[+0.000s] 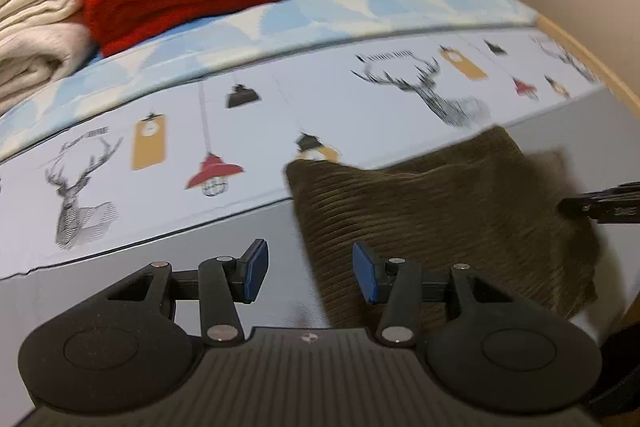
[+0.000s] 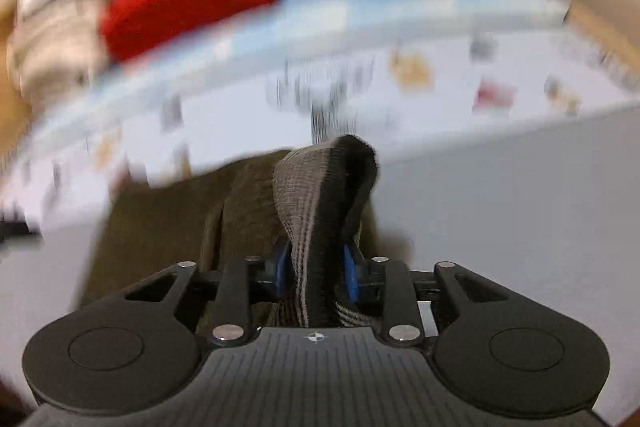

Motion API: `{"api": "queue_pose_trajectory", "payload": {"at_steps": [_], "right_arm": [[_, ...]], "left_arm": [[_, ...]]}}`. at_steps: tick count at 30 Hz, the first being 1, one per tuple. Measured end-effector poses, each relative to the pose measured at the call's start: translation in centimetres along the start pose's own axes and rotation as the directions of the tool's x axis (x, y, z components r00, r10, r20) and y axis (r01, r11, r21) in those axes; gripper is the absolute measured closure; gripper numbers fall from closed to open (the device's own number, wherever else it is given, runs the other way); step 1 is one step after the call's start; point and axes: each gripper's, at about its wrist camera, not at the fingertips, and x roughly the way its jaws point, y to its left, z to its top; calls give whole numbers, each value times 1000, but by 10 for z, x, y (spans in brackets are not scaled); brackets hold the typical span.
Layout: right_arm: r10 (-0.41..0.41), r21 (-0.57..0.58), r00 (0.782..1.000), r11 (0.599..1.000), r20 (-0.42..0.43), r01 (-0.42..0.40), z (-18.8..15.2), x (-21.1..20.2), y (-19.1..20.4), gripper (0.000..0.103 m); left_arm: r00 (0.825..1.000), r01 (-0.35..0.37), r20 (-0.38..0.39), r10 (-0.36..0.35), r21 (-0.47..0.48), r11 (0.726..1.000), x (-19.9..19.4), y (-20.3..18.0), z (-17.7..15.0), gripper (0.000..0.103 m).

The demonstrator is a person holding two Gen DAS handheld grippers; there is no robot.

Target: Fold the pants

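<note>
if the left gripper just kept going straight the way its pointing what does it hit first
Most likely the near left edge of the brown corduroy pants, or the grey surface right beside it. The left gripper is open and empty, angled down, and the pants' edge runs between its fingers. Depth is hard to judge.

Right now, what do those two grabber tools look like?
Both look alike. The left tool and right tool are matte black, with two round discs at the sides, a ribbed plate carrying a small crosshair mark, silver pins on the linkages, and blue pads on the fingers. No cables show.
</note>
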Motion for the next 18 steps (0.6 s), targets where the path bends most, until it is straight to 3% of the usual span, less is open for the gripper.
{"api": "queue_pose_trajectory", "payload": {"at_steps": [5, 8, 10, 11, 12, 13, 14, 16, 18], "right_arm": [[-17, 40, 993, 999, 119, 12, 7, -18, -5, 69], [27, -1, 988, 1000, 155, -27, 5, -29, -2, 59], [47, -1, 998, 999, 35, -47, 0, -12, -8, 56], [14, 18, 998, 1000, -63, -13, -4, 5, -12, 56], [-15, 52, 994, 998, -108, 21, -10, 17, -20, 49], [-11, 106, 994, 994, -112, 23, -11, 21, -27, 39], [11, 135, 994, 991, -108, 4, -9, 19, -31, 42], [13, 132, 998, 991, -67, -4, -6, 9, -31, 45], [18, 119, 999, 993, -31, -15, -6, 0, -30, 45]], "left_arm": [[994, 104, -32, -103, 41, 994, 5, -16, -4, 51], [980, 193, -80, -183, 137, 972, 9, -28, -14, 51], [958, 248, -200, -205, 219, 944, 25, -40, -29, 53], [946, 248, -274, -174, 262, 933, 36, -47, -39, 54], [938, 230, -326, -121, 319, 919, 47, -53, -50, 53], [939, 214, -333, -89, 361, 908, 51, -58, -56, 53], [942, 211, -324, -86, 374, 903, 51, -59, -56, 54], [940, 221, -320, -122, 296, 929, 48, -49, -46, 54], [953, 211, -258, -158, 195, 958, 41, -32, -32, 54]]}}
